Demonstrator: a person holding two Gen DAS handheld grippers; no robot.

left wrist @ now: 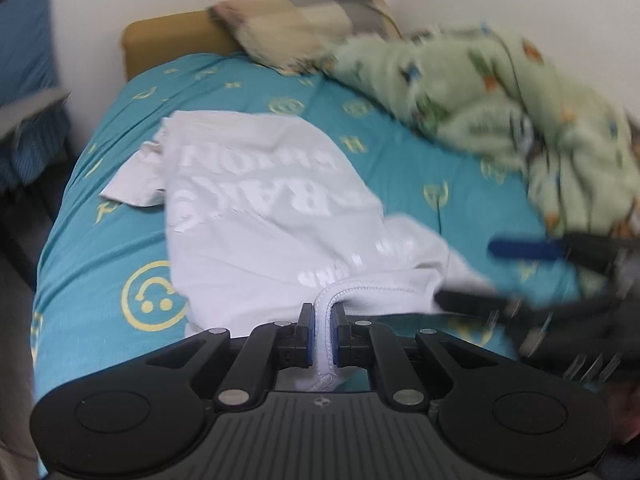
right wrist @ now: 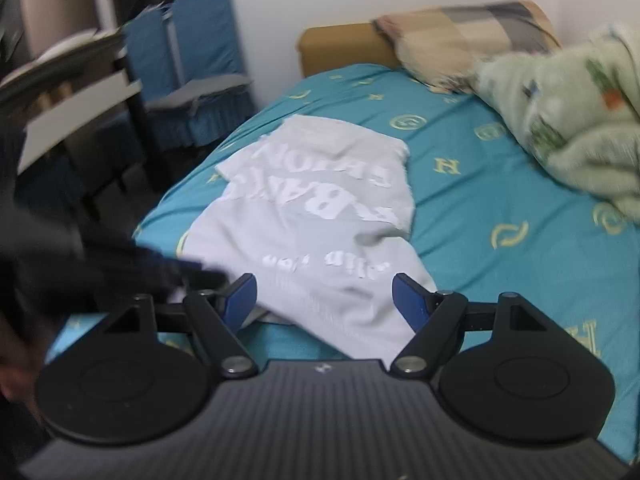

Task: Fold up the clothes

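A white T-shirt (left wrist: pixel 260 216) with large white lettering lies crumpled on the bed's teal sheet (left wrist: pixel 100 248). My left gripper (left wrist: pixel 323 312) is shut on the shirt's stitched hem at its near edge. My right gripper (right wrist: pixel 324 284) is open, its blue pads (right wrist: pixel 408 300) spread on either side of the shirt's (right wrist: pixel 312 232) near end, just above it. The right gripper also shows, blurred, at the right of the left wrist view (left wrist: pixel 520 272). The left gripper appears as a dark blur at the left of the right wrist view (right wrist: pixel 120 268).
A green fleece blanket (left wrist: pixel 500 92) is heaped at the bed's right side. A checked pillow (left wrist: pixel 304 20) leans on the tan headboard (right wrist: pixel 340 48). Blue-covered chairs (right wrist: pixel 192 64) and a table (right wrist: pixel 60 68) stand left of the bed.
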